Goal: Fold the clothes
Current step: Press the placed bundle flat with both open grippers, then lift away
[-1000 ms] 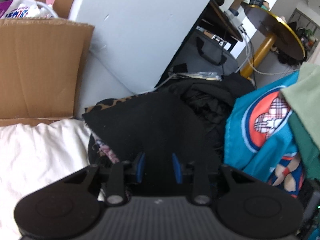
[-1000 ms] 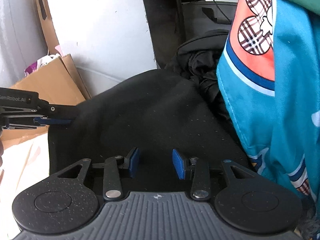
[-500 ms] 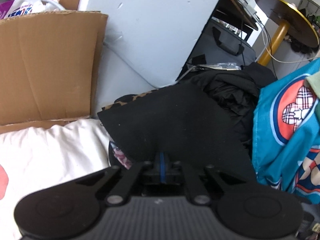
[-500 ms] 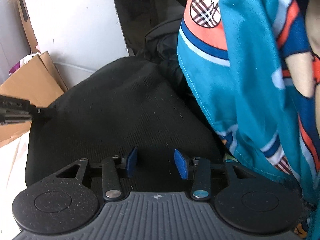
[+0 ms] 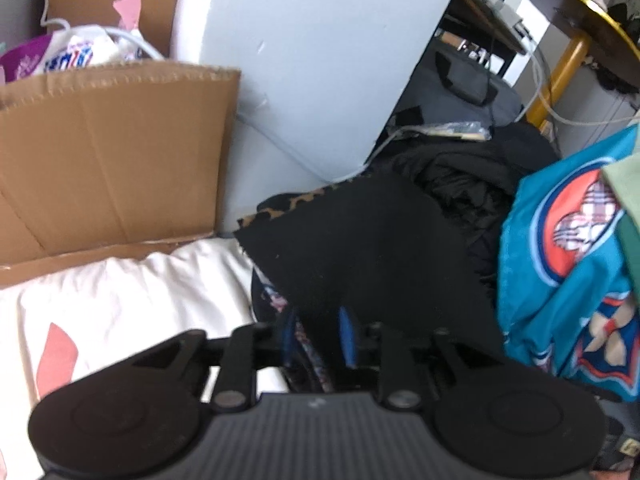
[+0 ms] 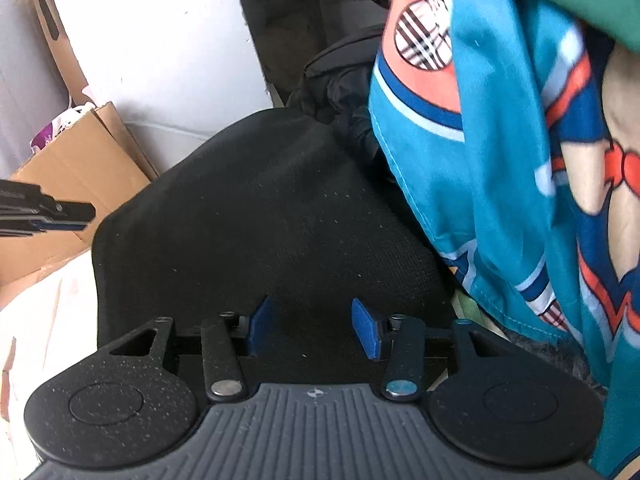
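While the left gripper [image 5: 316, 334] lets its jaws spread, nothing sits pinched between the blue pads: the near edge of the folded black garment [image 5: 360, 248] lies just past them, and the pads look clear of the cloth, though blur makes the last bit hard to read. That garment lies flat on the white bedding [image 5: 120, 292], a leopard-print trim [image 5: 304, 200] showing along its far edge toward eleven o'clock, with a crumpled black jacket [image 5: 464, 184] behind it at one o'clock and a teal cartoon-print fabric [image 5: 568, 264] heaped at three o'clock. A cardboard box [image 5: 108, 152] stands at ten o'clock. From the other side, the right gripper [image 6: 314, 330] also has its jaws opening, about half spread and empty, hovering over the near hem of the same black piece [image 6: 260, 216]; the left tool's tip [image 6: 48, 212] shows at nine o'clock beside the garment's corner. My read is that the fold has been laid and both tools are letting go. To do this well, both should finish opening fully before drawing away, so no pad snags the top layer and drags it askew. Pulling out low and straight along the fold line would keep the edges square; a light press on the corners afterward could flatten it. The teal fabric hangs close at the right, so that side should retreat without brushing it onto the pile.
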Demonstrator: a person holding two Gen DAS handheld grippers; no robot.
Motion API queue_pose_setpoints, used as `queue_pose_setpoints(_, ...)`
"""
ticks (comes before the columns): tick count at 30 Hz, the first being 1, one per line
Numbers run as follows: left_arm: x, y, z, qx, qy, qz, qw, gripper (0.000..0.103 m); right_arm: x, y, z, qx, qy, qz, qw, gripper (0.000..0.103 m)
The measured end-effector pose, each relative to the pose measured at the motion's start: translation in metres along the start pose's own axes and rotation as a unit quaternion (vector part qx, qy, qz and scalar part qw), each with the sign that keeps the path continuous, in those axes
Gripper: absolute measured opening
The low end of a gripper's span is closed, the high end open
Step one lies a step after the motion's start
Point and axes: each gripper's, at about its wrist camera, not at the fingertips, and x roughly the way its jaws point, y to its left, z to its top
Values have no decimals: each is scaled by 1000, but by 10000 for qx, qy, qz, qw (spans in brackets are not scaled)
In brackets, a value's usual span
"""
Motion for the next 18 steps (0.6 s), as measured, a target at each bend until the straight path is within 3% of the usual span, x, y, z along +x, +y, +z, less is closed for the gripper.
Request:
queue_pose_setpoints(2,-11,-2,2,-26,-20,-18,10000,52,-7,5,4,-79,35,12,10000,55)
queue_pose_setpoints(4,-22,-5,3,-49,-11,14,10000,65,-15,9,9,-152,78,17,9999,74)
queue_pose_setpoints(8,-41,-8,8,-118,172,128,9997,81,-29,13,19,-40,248,9,9997,90)
queue_pose_setpoints(13,-69,-10,14,-260,225,271,9990,91,-51,22,33,-46,381,15,9993,102)
queue_pose_setpoints(18,-99,-21,22,-214,266,255,9991,96,-68,27,49,66,530,-53,9986,102)
